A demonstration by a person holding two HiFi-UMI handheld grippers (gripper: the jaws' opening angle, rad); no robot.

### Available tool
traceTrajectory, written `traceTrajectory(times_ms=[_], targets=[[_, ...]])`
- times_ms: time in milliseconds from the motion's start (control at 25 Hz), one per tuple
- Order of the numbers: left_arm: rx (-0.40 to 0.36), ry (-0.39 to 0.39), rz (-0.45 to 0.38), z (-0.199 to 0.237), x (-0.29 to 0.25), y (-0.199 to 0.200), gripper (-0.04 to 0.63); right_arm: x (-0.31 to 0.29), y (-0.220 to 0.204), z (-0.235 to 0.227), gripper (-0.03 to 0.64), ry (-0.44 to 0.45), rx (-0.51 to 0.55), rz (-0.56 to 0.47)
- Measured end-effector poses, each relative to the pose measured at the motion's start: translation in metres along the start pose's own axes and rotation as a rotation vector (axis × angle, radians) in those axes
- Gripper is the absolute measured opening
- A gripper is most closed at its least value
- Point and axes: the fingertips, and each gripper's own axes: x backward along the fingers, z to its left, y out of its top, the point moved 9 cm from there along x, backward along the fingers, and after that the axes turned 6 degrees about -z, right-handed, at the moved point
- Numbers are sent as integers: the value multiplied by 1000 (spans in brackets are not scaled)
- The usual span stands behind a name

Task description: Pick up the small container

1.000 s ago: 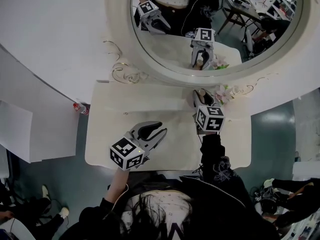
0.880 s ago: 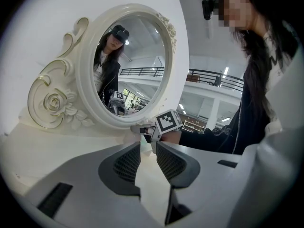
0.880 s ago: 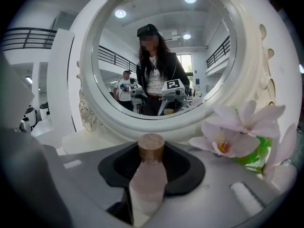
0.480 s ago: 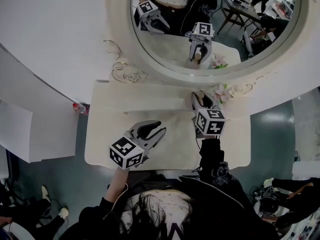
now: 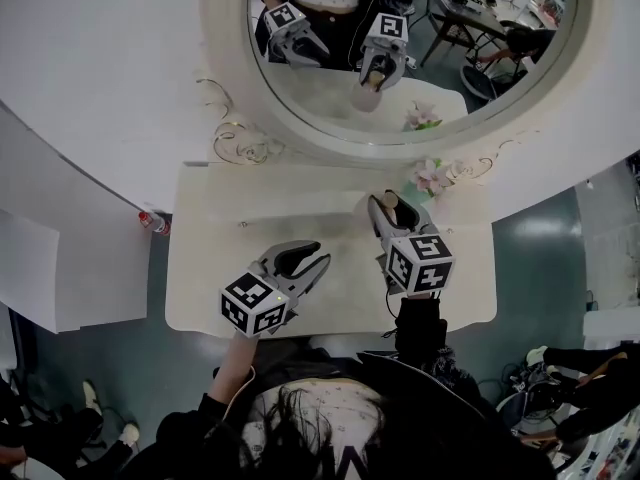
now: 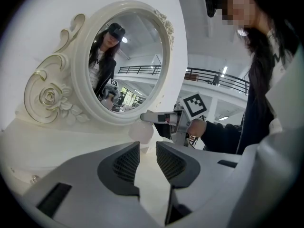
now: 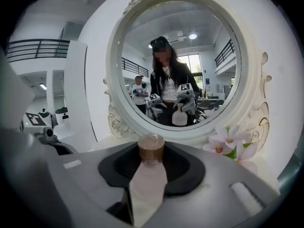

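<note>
The small container (image 7: 148, 179) is a pale pink bottle with a brown cap. My right gripper (image 7: 152, 152) is shut on it and holds it above the white dressing table (image 5: 220, 218), in front of the mirror. In the head view the brown cap (image 5: 392, 201) shows between the right gripper's (image 5: 386, 206) jaws. The left gripper view shows the container (image 6: 141, 132) hanging from the right gripper (image 6: 153, 118). My left gripper (image 5: 316, 262) hovers over the table's front left, shut on nothing (image 6: 148, 147).
A large oval mirror (image 5: 400, 48) in an ornate white frame stands at the back of the table. Pink flowers (image 5: 432, 176) sit at the mirror's foot on the right. A small red-capped bottle (image 5: 152, 221) lies off the table's left edge.
My right gripper has risen with the container, which is higher in the mirror's reflection. The left gripper has stayed where it was.
</note>
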Motion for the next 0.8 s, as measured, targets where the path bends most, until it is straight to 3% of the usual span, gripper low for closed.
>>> traceTrajectory(times_ms=[440,680,800], targets=[[75,-32,-24,-19,-6,-17,97,60,17,41,143,79,63,-37],[97,-90,44,-41,-7,-37,143,89,14,62,143,114,71,-40],[102,-112,62,-53,-7,-45,204,104,13,73,143,130,72,-42]])
